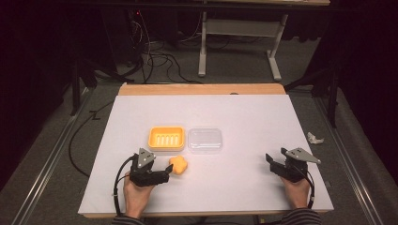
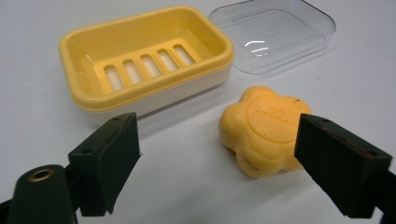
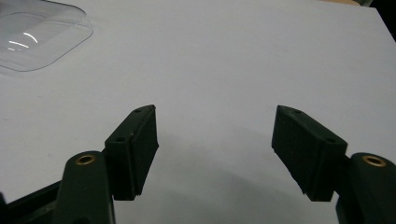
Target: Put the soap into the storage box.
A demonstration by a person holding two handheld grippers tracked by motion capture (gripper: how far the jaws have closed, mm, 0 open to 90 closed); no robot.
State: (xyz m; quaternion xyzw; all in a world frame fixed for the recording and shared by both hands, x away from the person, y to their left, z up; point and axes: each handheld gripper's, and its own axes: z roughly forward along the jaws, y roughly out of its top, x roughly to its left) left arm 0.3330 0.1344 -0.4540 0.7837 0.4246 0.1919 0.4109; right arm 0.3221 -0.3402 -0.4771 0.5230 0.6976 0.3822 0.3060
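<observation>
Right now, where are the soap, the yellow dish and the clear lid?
soap [image 2: 261, 130], left gripper view, on its embossed top face.
yellow dish [image 2: 79, 60], left gripper view, on its left rim.
clear lid [image 1: 205, 139], high view, on its flat middle.

A white table with a light wooden edge along its far side carries three things, all grouped left of its middle. A yellow soap dish with a slotted draining floor sits upright on the surface. Just beside it, on its right in the high view, lies a clear plastic lid, hollow side up; the two look close to touching, though whether their rims meet cannot be told. Nearer the person, in front of the dish's right end and apart from it, a yellow flower-shaped bar of soap lies flat on the tabletop, its moulded face up, with a few dark specks on it.
</observation>
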